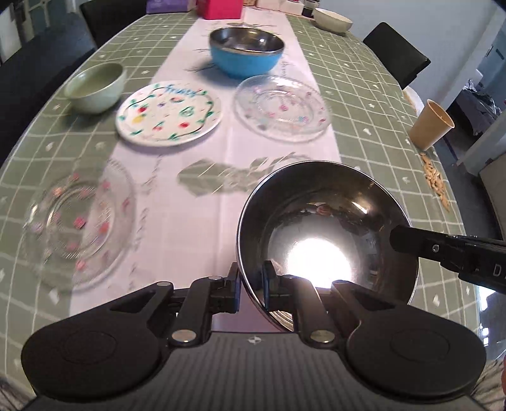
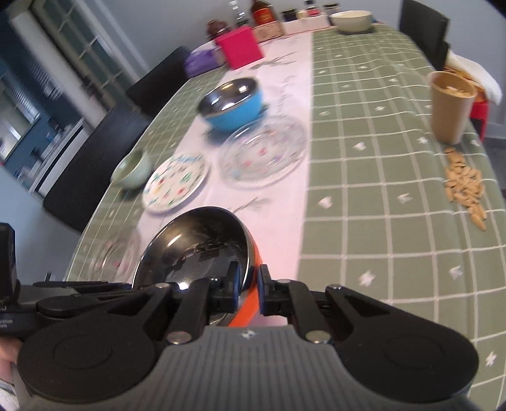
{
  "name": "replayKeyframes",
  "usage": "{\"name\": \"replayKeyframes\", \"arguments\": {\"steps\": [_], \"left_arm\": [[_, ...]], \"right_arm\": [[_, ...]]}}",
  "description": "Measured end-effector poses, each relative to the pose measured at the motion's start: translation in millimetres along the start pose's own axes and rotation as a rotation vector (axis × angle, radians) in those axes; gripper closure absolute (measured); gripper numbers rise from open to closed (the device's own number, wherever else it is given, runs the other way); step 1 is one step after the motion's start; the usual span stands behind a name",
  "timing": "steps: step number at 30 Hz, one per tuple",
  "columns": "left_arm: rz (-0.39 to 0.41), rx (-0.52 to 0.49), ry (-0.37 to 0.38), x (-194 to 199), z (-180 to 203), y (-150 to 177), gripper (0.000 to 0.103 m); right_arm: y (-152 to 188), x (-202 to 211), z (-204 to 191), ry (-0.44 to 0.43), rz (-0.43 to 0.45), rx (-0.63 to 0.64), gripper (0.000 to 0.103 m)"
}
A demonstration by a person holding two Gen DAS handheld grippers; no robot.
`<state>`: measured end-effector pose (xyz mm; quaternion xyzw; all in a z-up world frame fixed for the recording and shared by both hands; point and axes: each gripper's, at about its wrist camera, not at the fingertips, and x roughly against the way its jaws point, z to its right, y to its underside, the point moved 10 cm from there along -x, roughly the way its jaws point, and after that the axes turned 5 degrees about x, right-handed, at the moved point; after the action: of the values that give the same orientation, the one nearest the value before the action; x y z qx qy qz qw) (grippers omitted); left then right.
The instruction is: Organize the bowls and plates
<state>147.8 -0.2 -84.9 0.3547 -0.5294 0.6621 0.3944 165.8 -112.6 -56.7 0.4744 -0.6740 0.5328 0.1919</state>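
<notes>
Mid-carry step: steel bowl with orange outside (image 1: 325, 227) pinched at its rim by both tongs. Left tongs (image 1: 251, 286) clamped on the near rim wall, one pad inside, one outside. Right tongs (image 2: 248, 289) clamped on the opposite rim, orange wall between the pads. Bowl seemingly lifted off the desk (image 1: 379, 126) and tilted, held right at the tongs' tips.

Judged next: carried ahead to the blue bowl (image 1: 246, 52), well beyond the tongs on the white runner (image 1: 196, 221), then levelled and lowered into it to nest. Both pairs needing to release together. Clear glass plate (image 1: 283, 107) just before the blue bowl, so lift over it needed.

Also ahead of the left tongs: painted fruit plate (image 1: 169, 110), small green bowl (image 1: 95, 87) further left, second glass plate (image 1: 79, 221) close left. Plates probably to stack later.

Desk covered in green checked cloth. Paper cup (image 2: 453, 106) and scattered seeds (image 2: 465, 186) far right of the right tongs. Pink box (image 2: 242, 47), bottles, white bowl (image 2: 351, 20) at the far end. Dark chairs around; window at left.
</notes>
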Motion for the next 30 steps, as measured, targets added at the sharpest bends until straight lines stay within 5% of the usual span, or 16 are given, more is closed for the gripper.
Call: {"name": "replayKeyframes", "arguments": {"steps": [30], "left_arm": [[0.061, 0.067, -0.013, 36, -108, 42, 0.088]], "right_arm": [[40, -32, -102, -0.118, -0.045, 0.069, 0.094]]}}
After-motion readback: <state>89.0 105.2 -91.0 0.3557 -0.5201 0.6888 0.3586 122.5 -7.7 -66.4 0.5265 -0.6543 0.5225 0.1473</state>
